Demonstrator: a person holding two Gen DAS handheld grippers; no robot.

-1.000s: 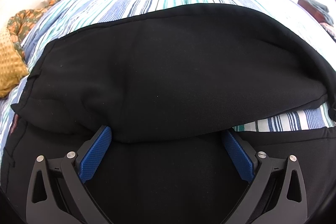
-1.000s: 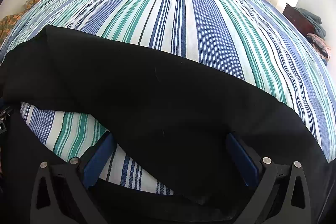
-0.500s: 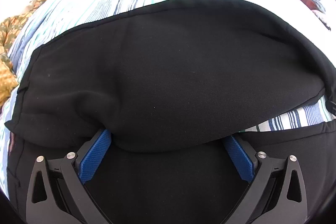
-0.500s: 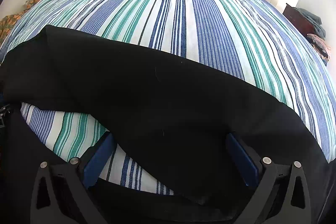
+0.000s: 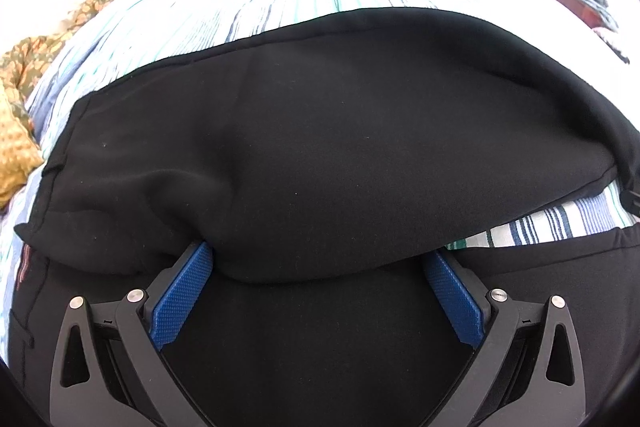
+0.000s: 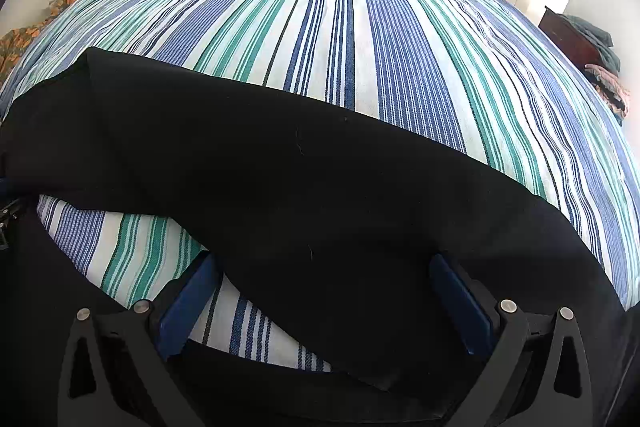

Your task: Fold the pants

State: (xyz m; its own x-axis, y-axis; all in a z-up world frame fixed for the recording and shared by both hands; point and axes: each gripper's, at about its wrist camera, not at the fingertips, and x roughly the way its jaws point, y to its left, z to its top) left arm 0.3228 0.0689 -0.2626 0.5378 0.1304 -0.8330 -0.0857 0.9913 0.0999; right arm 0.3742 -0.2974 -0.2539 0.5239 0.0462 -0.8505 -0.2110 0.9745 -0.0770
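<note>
Bedspread (image 6: 360, 39), striped blue, green and white, is spread flat beneath. Black pants (image 5: 340, 155), soft and matte, are seen tipped nearer the left gripper (image 5: 318, 301) than a second ago, mid-fold near the bed's front edge. Both it and the right gripper (image 6: 324, 303) are spread wide, gripping nothing.

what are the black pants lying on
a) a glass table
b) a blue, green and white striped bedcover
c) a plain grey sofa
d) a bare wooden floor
b: in the right wrist view the black pants spread across a striped bedcover in blue, green and white.
</note>
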